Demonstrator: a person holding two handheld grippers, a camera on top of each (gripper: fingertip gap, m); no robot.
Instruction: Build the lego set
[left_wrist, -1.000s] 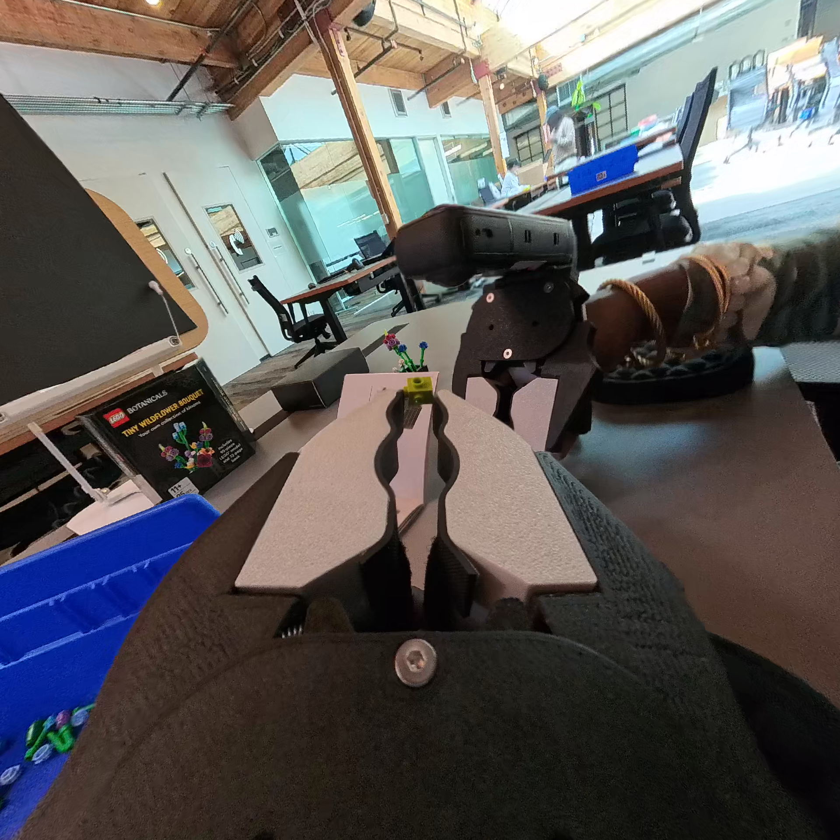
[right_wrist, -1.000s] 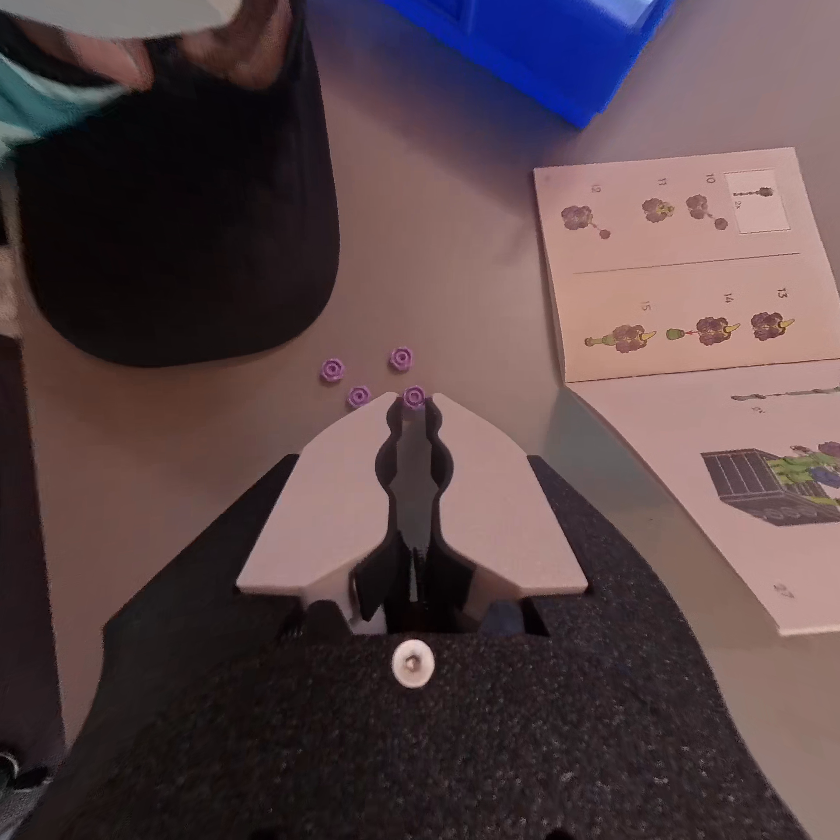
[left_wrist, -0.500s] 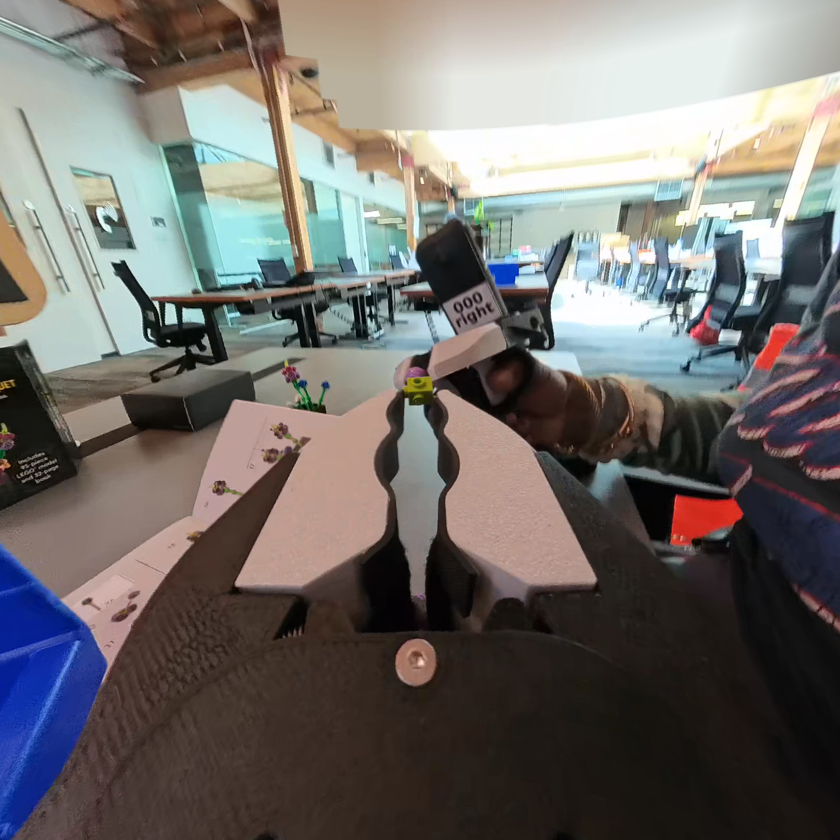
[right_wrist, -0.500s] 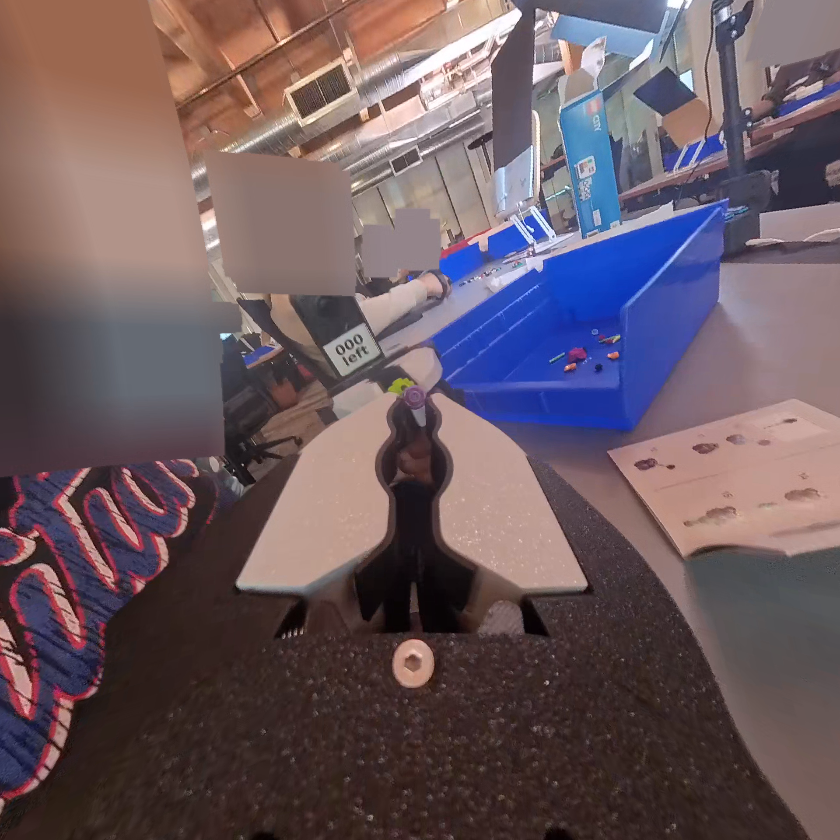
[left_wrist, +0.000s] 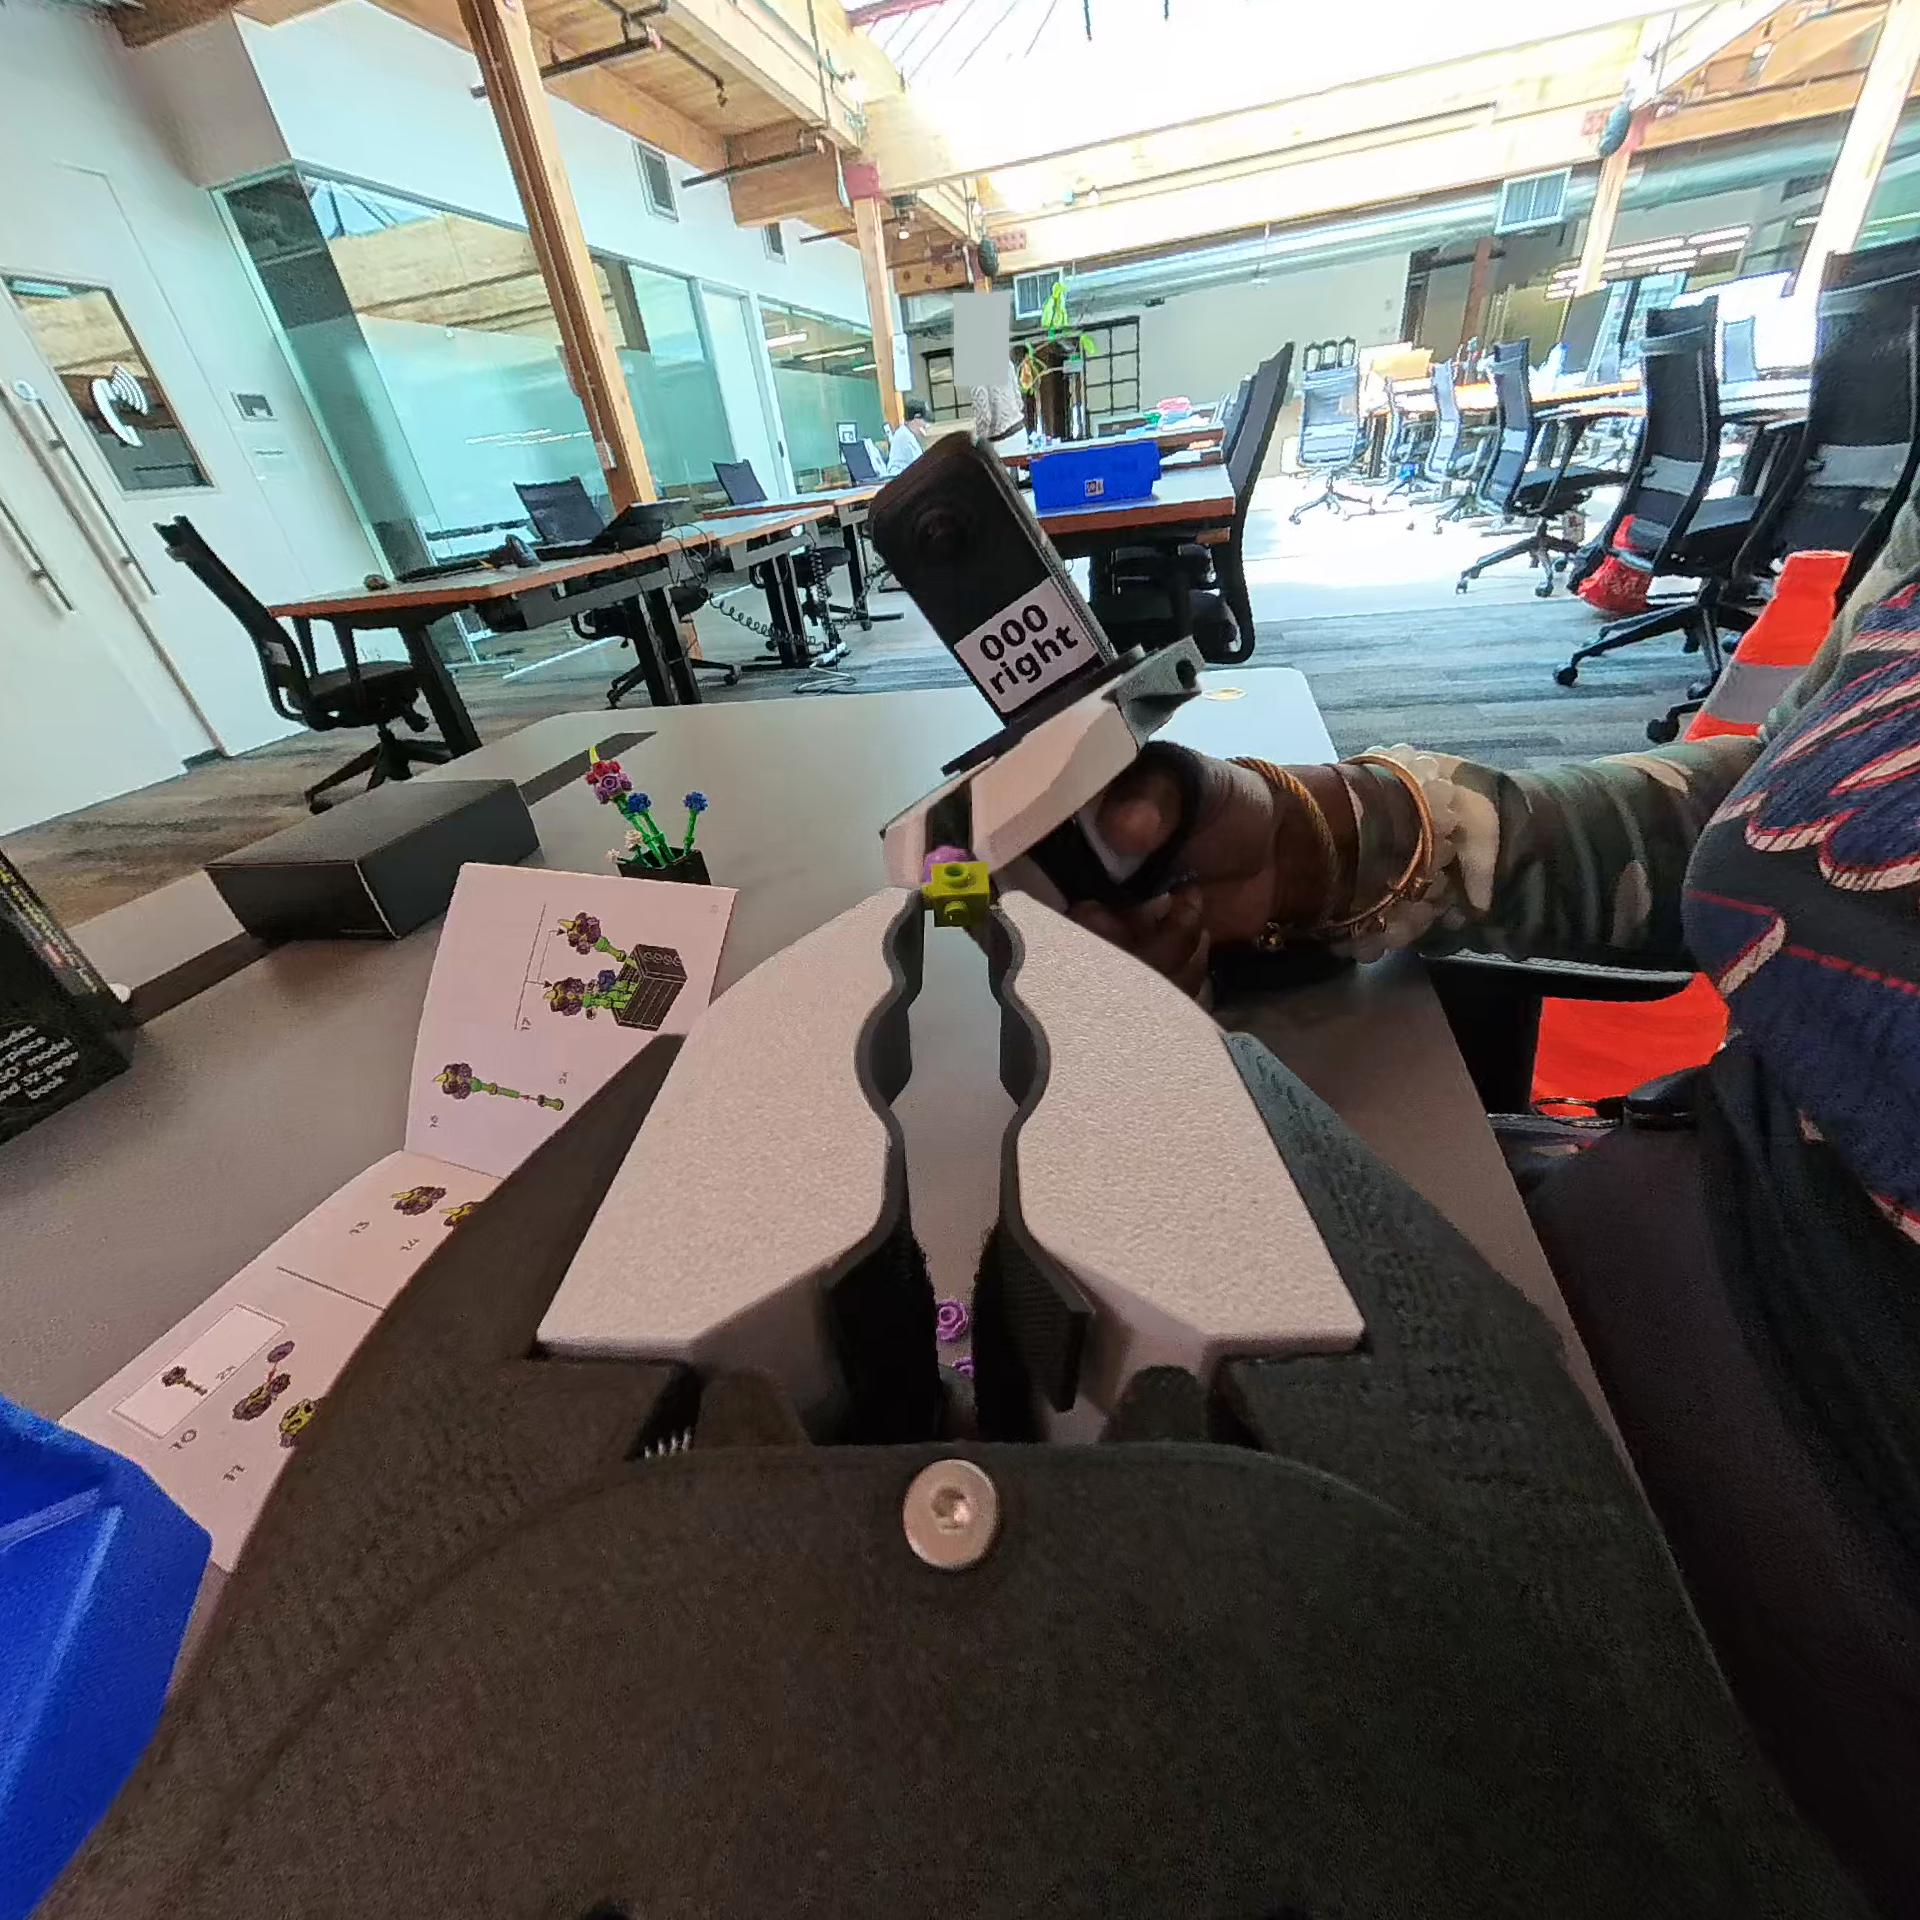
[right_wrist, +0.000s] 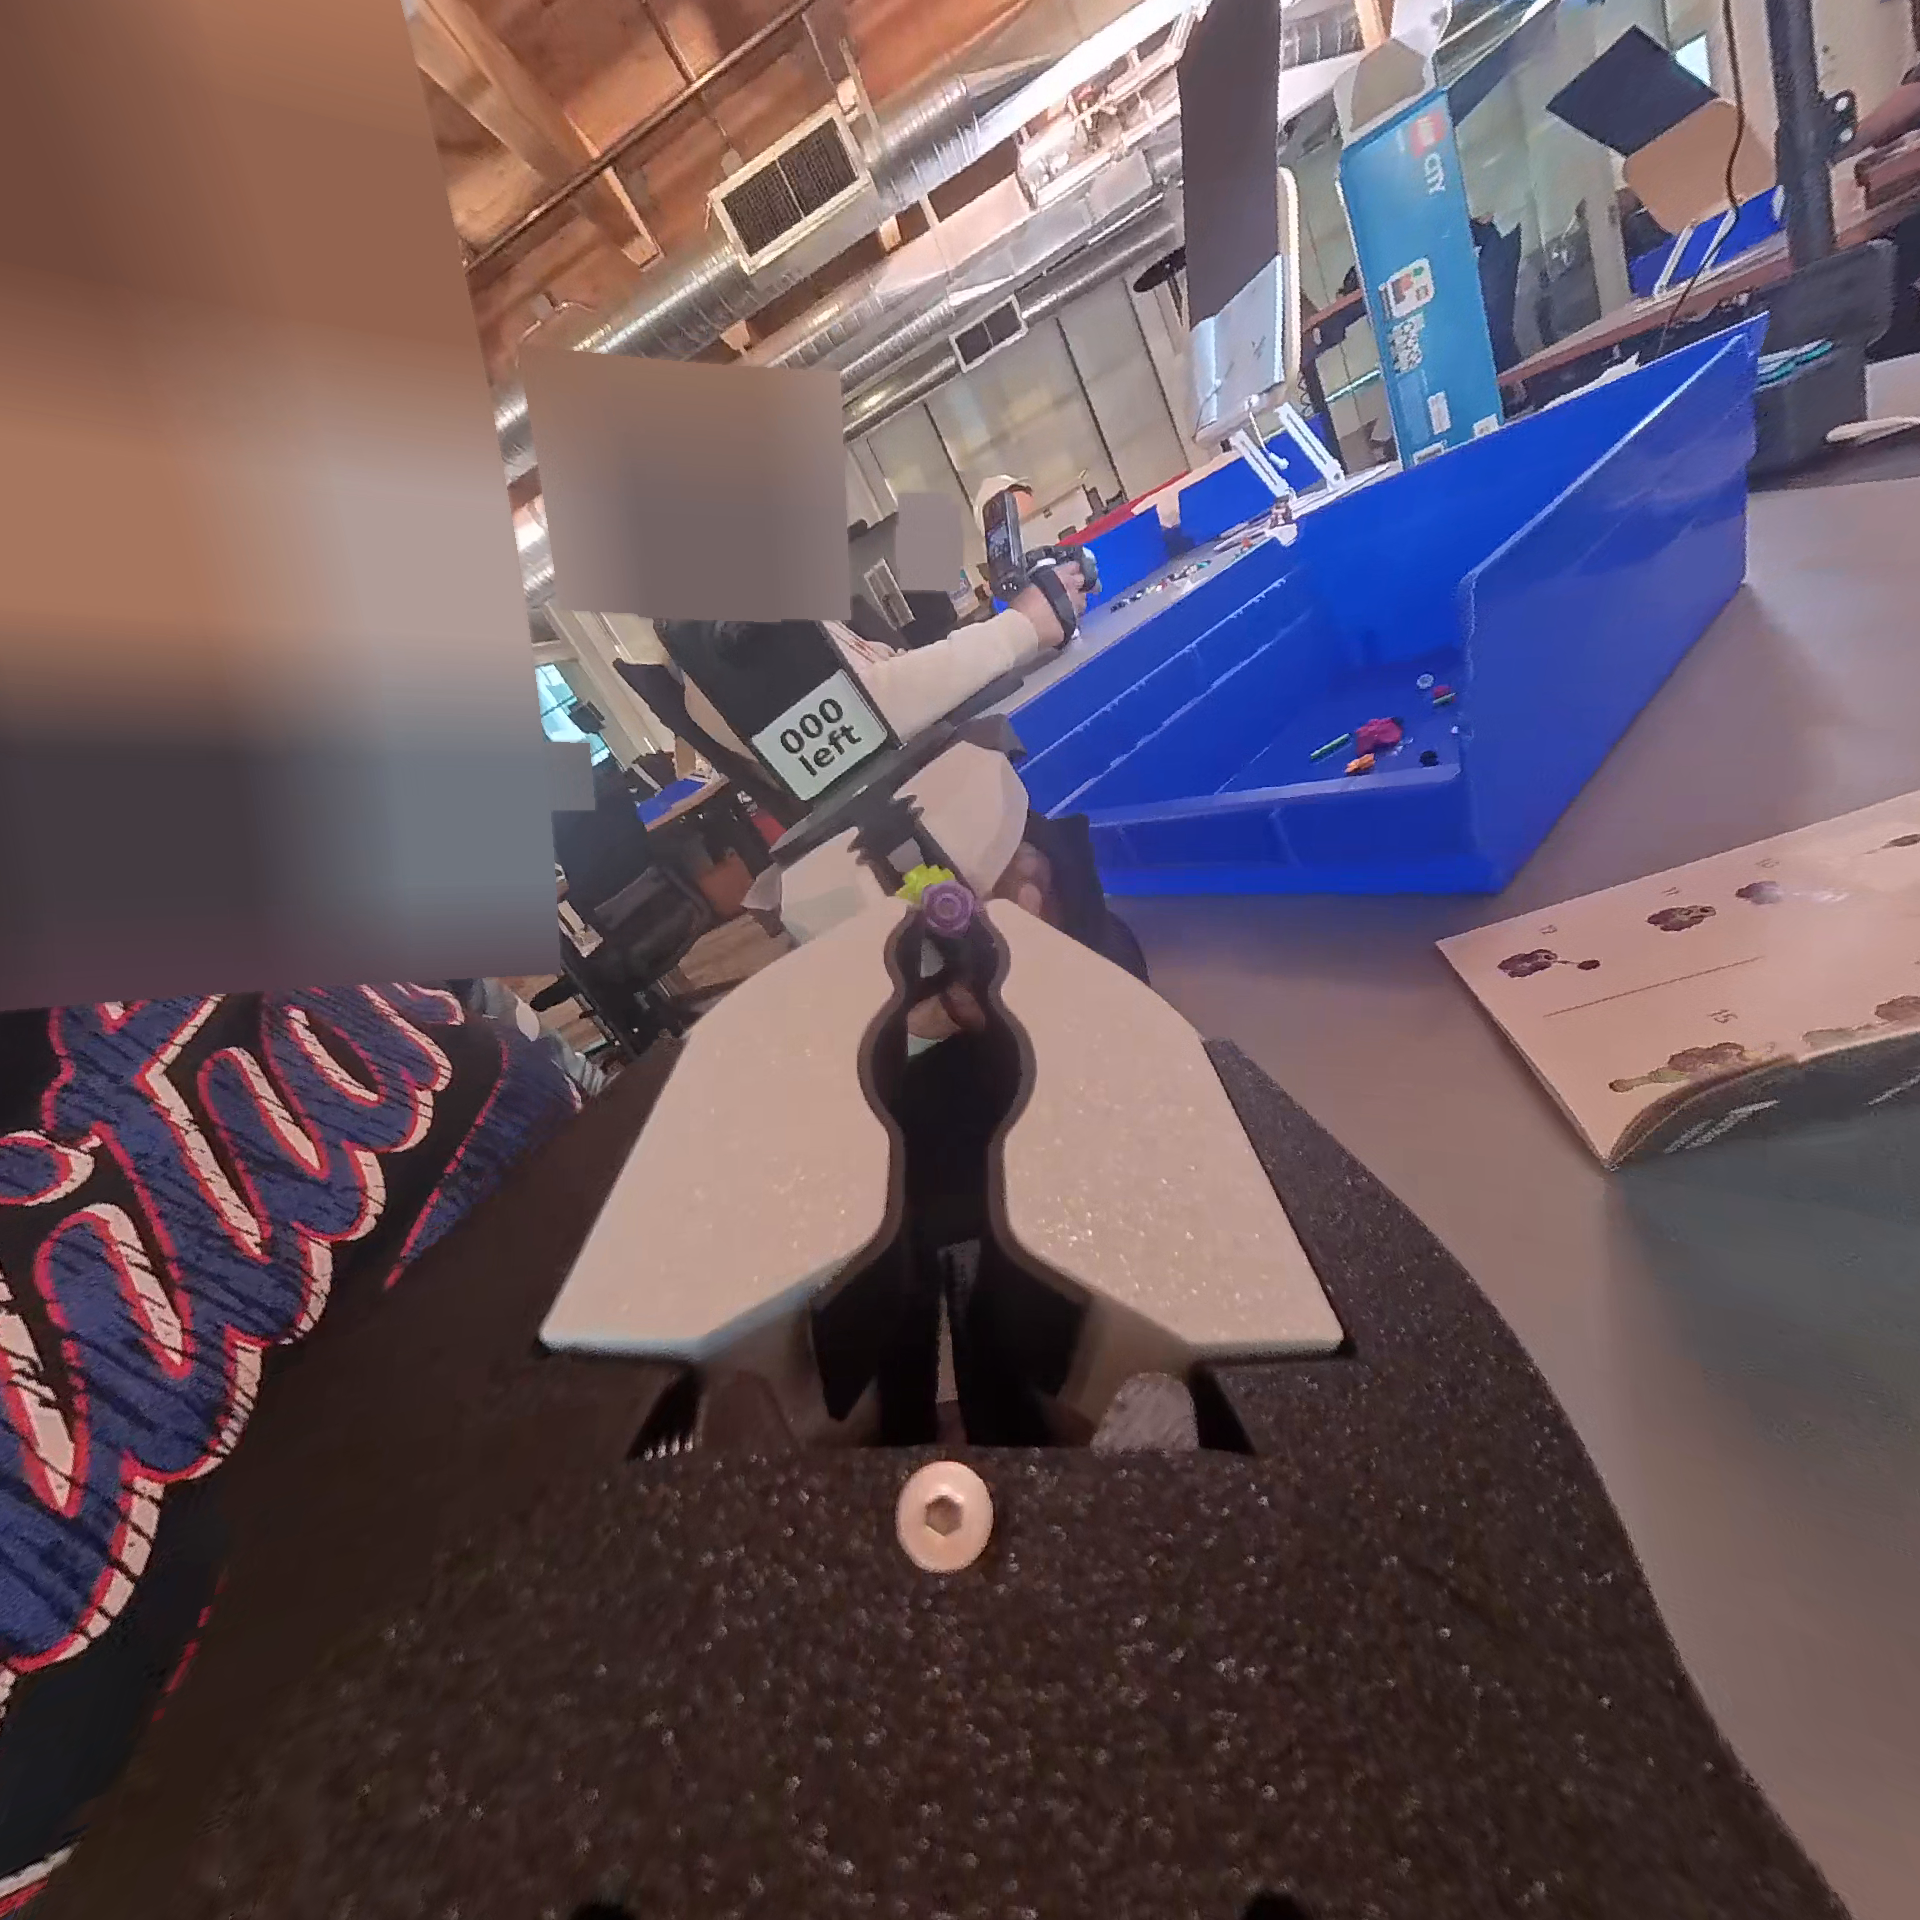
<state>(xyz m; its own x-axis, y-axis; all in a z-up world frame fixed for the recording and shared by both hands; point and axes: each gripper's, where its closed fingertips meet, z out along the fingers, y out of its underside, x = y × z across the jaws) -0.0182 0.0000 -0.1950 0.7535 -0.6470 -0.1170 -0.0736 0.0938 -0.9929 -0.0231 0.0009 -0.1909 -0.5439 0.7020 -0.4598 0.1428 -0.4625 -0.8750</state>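
While pinched in opposing grippers, lime brick against purple flower stud.

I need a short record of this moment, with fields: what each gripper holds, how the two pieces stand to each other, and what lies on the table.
left gripper: shut on the lime-green brick, held at the fingertips above the table
right gripper: shut on the purple flower piece
relation: purple flower piece sits against the upper left side of the brick; whether it is pressed on cannot be told
table: open instruction booklet, small built flower model, blue bin with loose pieces, purple pieces below the left gripper
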